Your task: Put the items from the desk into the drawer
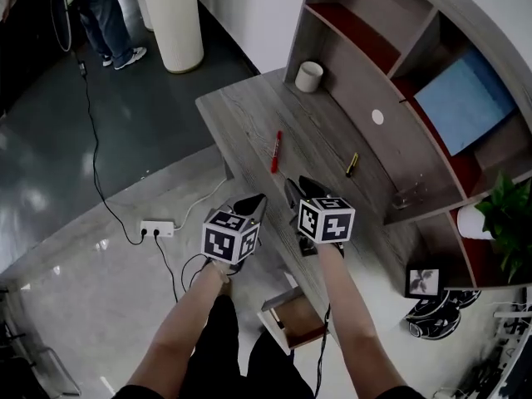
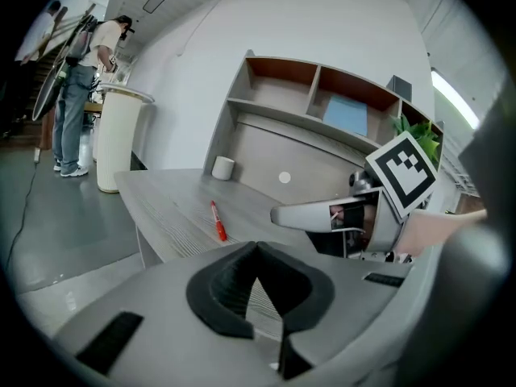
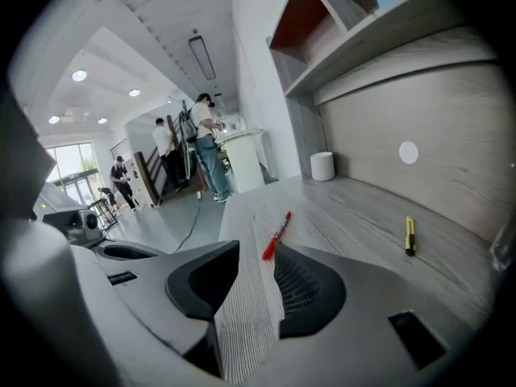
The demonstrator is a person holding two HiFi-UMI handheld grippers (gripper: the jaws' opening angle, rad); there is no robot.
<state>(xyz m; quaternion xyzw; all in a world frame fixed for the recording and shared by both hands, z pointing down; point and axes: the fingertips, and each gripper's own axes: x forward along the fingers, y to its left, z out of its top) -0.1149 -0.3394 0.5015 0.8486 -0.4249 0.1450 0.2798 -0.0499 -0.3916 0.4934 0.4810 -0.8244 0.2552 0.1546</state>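
Looking for the white cup (image 1: pixel 309 76) first: where does it stand?

At the far end of the grey wood-grain counter (image 1: pixel 249 115), hard against the back panel of the shelf unit (image 1: pixel 366 48). I'll place everything else from that cup.

And the red pen (image 1: pixel 276 150)?

It lies flat on the counter, between the cup and the two tools and clear of all three. One end points toward the cup. There is dark print on its barrel, too small to read.

Anything else from the task on the counter?

A small yellow and black cutter (image 1: pixel 352 165), as far as I can name it. It lies farther from the cup than the pen does, near the back panel. I can read no label on it.

How does the left tool (image 1: pixel 256 199) stand?

Its black pads meet at the tips and nothing is between them. It hangs at the counter's edge, at the end away from the cup.

And the right tool (image 1: pixel 301 185)?

Its jaws stand partly apart and hold nothing. Only bare wood grain shows through the gap. In the right gripper view the near end of the pen sits just beyond the tips, and the cup is well behind it.

Any writing on the tools?

Only black-and-white square markers on each cube (image 1: pixel 326 219), no letters.

And the drawer (image 1: pixel 295 321)?

It is pulled out below the counter's end away from the cup, between the person's forearms. Its inside is brown.
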